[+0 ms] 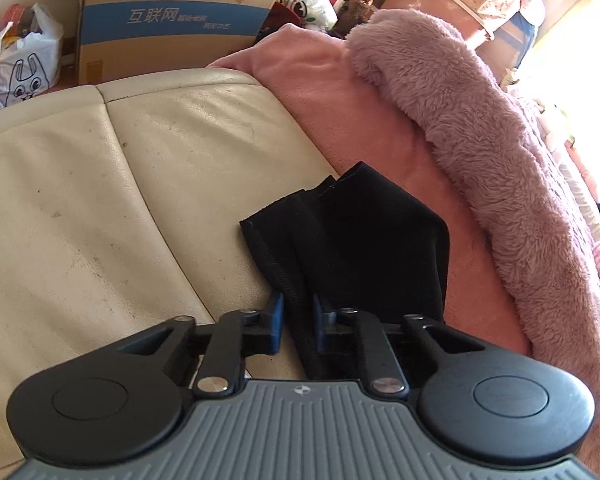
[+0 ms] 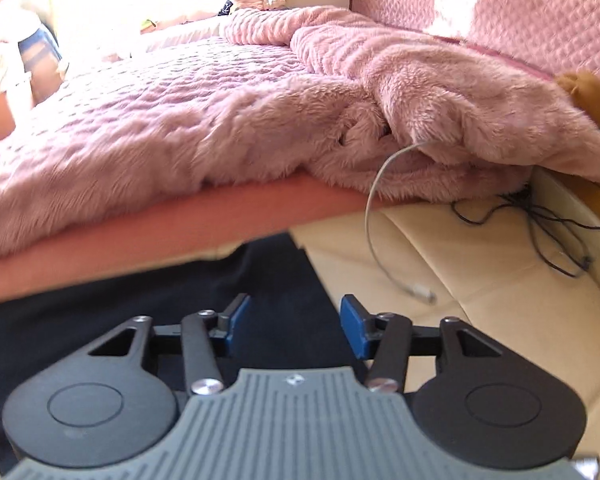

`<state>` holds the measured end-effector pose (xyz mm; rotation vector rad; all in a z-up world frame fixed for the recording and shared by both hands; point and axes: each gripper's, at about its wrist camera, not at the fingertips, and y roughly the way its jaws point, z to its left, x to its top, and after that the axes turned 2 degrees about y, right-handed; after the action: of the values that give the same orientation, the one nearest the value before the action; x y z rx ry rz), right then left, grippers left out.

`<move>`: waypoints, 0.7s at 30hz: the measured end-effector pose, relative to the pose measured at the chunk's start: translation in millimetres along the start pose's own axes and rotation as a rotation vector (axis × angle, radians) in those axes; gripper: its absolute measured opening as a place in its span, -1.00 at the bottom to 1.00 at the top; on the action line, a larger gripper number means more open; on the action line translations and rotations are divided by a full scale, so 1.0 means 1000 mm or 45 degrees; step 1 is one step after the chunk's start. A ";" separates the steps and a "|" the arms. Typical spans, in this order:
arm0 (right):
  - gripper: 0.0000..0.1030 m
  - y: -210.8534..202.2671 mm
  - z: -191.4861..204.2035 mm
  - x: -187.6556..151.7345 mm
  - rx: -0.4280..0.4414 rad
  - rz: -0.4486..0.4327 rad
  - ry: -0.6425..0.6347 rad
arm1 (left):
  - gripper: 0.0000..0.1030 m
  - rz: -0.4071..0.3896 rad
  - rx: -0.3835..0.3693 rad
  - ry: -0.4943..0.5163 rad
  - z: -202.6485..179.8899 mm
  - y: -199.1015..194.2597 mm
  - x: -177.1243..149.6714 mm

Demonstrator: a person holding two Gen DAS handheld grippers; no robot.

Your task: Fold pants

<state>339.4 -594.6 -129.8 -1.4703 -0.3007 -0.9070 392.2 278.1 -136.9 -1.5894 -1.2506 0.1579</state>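
Note:
The black pants (image 1: 352,240) lie on the cream leather surface (image 1: 140,184) against the pink mattress edge (image 1: 352,120). In the left wrist view my left gripper (image 1: 298,320) is shut on a fold of the pants, which hangs between its blue pads (image 1: 277,312). In the right wrist view my right gripper (image 2: 294,320) is open and empty, hovering just above the pants (image 2: 204,292), which spread flat below and to the left of it.
A fluffy pink blanket (image 1: 480,128) covers the bed (image 2: 180,120). A cardboard box (image 1: 172,16) and a plastic bag (image 1: 16,68) stand beyond the cream surface. A grey cable (image 2: 380,240) and black wires (image 2: 552,224) lie right of my right gripper.

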 end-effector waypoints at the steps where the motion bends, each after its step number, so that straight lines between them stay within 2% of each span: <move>1: -0.12 0.012 -0.002 0.006 0.008 0.017 0.001 | -0.78 0.001 0.003 -0.016 0.000 0.000 0.000; 3: -0.12 0.034 -0.003 0.014 -0.010 0.045 0.005 | -0.92 -0.001 0.017 -0.032 -0.002 0.000 -0.001; 6: -0.12 0.056 -0.007 0.012 -0.040 0.122 0.030 | -0.96 -0.021 0.093 0.001 -0.012 -0.002 -0.003; 10: -0.12 0.034 -0.020 -0.005 0.002 0.082 0.177 | -0.97 -0.035 0.183 0.086 -0.021 -0.008 -0.001; 11: -0.06 0.023 -0.023 -0.011 -0.004 0.074 0.208 | -0.97 -0.028 0.194 0.096 -0.021 -0.008 -0.001; 14: 0.34 -0.006 -0.037 -0.031 -0.050 0.056 0.338 | -0.97 -0.012 0.214 0.101 -0.015 -0.007 0.000; 19: 0.35 -0.010 -0.068 -0.059 0.051 0.109 0.684 | -0.97 0.002 0.215 0.092 -0.010 -0.005 -0.002; 21: 0.23 -0.001 -0.071 -0.065 0.095 0.119 0.785 | -0.97 0.011 0.221 0.089 -0.011 -0.006 -0.002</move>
<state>272.3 -638.2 -182.6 -1.0626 0.1868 -1.2059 394.6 269.4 -128.9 -1.4386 -1.1451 0.2092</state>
